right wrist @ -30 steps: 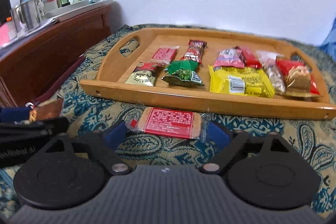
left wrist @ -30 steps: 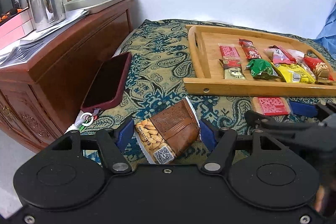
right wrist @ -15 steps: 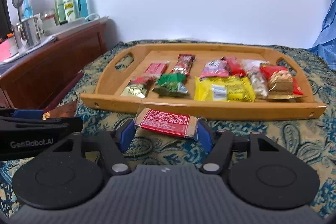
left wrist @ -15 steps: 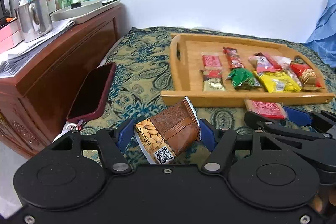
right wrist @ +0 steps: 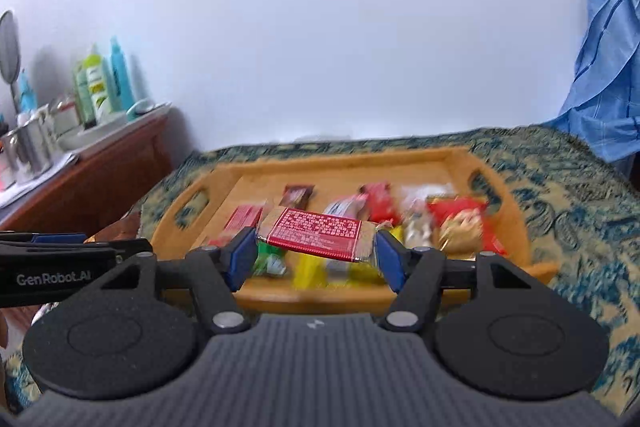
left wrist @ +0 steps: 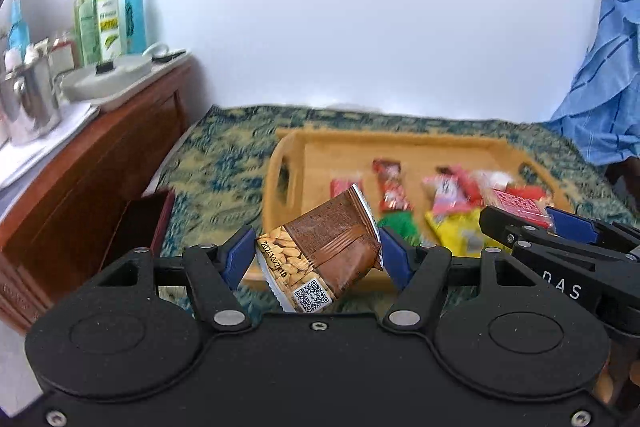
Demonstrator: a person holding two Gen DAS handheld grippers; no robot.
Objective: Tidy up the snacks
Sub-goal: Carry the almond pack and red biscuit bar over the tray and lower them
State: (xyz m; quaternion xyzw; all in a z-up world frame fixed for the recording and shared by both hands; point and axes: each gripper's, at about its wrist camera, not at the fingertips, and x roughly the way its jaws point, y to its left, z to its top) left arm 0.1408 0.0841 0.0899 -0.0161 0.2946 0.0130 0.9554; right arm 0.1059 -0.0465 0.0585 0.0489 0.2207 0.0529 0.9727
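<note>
My left gripper [left wrist: 318, 253] is shut on a brown peanut snack packet [left wrist: 320, 259] and holds it in the air before the near left corner of the wooden tray [left wrist: 284, 147]. My right gripper [right wrist: 316, 253] is shut on a red wafer packet [right wrist: 316, 233], held above the tray's [right wrist: 460, 157] near edge. It also shows at the right of the left wrist view [left wrist: 518, 203]. Several snack packets lie in the tray, among them a yellow one [left wrist: 452, 231], a green one [left wrist: 398, 223] and a red bag [right wrist: 460, 223].
The tray rests on a patterned blue and gold cloth [right wrist: 568, 211]. A wooden cabinet [left wrist: 100, 163] at the left carries bottles [left wrist: 108, 19], a metal pot [left wrist: 28, 99] and papers. A dark phone [left wrist: 136, 227] lies beside it. Blue cloth [right wrist: 608, 39] hangs at the right.
Both grippers have lifted their packets off the cloth and moved up and toward the tray. The right gripper closed on the red packet during this time.
</note>
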